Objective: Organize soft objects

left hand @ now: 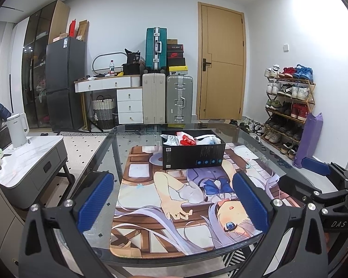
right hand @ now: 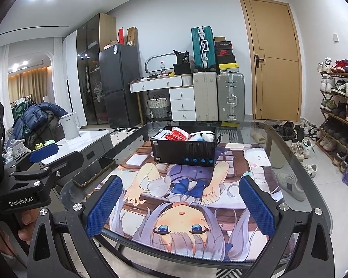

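One open black cardboard box stood at the far end of one printed desk mat on a glass table, soft packets inside, count unclear, two blue-padded grippers, left gripper and right gripper, both spread wide and empty, one dark phone left of the mat.

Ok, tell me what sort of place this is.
Most likely a lived-in home, a living or entry area. A loaded shoe rack stands by the door, suitcases are stacked against the wall, and a fridge stands beyond the glass table.
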Motion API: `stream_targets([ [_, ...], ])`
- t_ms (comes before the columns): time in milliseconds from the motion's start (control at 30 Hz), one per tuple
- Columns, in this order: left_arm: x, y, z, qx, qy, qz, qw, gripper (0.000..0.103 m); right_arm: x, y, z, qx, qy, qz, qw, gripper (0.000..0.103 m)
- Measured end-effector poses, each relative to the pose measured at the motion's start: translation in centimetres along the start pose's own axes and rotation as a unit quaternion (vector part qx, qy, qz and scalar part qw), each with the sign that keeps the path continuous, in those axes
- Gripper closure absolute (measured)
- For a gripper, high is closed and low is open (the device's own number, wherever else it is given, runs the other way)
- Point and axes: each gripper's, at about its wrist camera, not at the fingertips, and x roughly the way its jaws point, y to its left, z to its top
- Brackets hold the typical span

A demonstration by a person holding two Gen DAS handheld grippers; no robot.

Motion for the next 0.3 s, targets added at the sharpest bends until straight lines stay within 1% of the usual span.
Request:
stream_targets([
  [300,-0.06,-0.13,-0.11,0.002,-0.003,0.0,1.0,0.0,-0.07,0.01,-0.02,0.0,0.002,0.002,1.0,0.001],
])
